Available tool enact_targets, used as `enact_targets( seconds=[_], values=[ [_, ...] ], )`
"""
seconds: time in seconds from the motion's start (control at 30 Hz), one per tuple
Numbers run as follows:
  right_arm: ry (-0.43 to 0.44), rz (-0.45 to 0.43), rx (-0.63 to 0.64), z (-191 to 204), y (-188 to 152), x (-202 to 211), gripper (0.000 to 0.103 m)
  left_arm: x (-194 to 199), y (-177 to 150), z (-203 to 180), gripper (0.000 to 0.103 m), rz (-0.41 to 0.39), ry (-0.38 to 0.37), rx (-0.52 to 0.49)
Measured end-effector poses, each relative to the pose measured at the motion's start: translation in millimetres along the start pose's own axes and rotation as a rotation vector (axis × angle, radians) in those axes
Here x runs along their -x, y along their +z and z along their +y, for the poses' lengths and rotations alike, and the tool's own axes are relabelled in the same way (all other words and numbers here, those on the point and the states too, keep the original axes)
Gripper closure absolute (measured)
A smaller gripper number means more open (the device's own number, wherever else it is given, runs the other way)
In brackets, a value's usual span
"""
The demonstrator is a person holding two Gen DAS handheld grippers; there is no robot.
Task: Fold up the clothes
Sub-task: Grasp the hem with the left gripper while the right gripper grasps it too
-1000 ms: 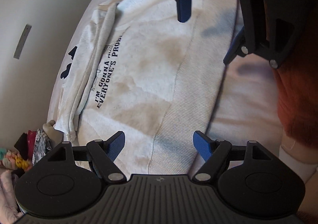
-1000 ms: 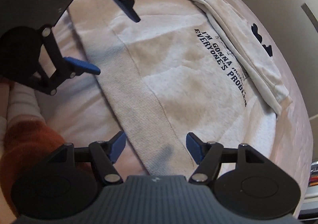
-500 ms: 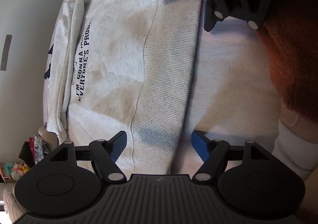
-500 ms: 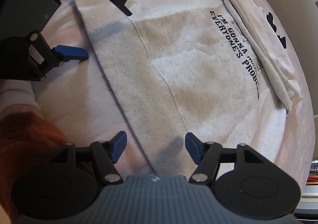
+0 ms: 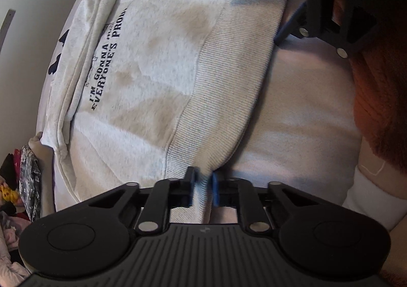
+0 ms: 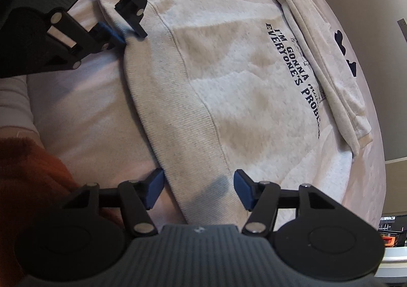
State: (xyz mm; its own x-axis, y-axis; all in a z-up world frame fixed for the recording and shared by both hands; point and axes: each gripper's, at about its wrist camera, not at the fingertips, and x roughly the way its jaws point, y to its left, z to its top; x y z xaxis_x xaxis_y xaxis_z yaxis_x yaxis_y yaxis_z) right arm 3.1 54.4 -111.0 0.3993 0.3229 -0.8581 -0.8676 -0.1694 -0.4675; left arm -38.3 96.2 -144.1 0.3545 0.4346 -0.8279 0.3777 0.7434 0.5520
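Left tongs (image 5: pixel 203 186) clench the ribbed hem of the light grey printed sweatshirt (image 5: pixel 157 63); right tongs (image 6: pixel 198 189) gape, released, straddling that hem's opposite corner.

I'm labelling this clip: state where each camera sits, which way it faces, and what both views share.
Left wrist: on the left tool, looking along its fingers across the pale grey printed sweatshirt; jaws shut on its ribbed hem; the person's orange sleeve at right.
Right wrist: on the right tool, jaws open astride that hem, facing the opposite way along it; orange sleeve at left.
Shared: the sweatshirt, its dark lettering, the pale sheet, and each other's tool.
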Motion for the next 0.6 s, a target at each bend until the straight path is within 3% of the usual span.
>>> enact_targets(
  seconds=[0.13,0.33,0.47,0.53,0.6],
  values=[
    [-0.005,-0.005,0.009,1,1,0,0.042,6,-3,12,0.098,-0.029,-0.035,0.071],
    [-0.014,-0.024,0.022,3,0,3,0.043,12,-9,46,0.098,-0.084,-0.156,0.259],
    [-0.016,-0.035,0.034,5,-1,3,0.049,15,-14,63,0.098,-0.113,-0.213,0.354],
    [-0.008,-0.031,0.039,5,-1,1,0.061,16,-15,66,0.098,-0.118,-0.225,0.371],
    [-0.01,-0.03,0.05,6,0,0,0.062,17,-17,70,0.098,-0.128,-0.236,0.395]
  ],
)
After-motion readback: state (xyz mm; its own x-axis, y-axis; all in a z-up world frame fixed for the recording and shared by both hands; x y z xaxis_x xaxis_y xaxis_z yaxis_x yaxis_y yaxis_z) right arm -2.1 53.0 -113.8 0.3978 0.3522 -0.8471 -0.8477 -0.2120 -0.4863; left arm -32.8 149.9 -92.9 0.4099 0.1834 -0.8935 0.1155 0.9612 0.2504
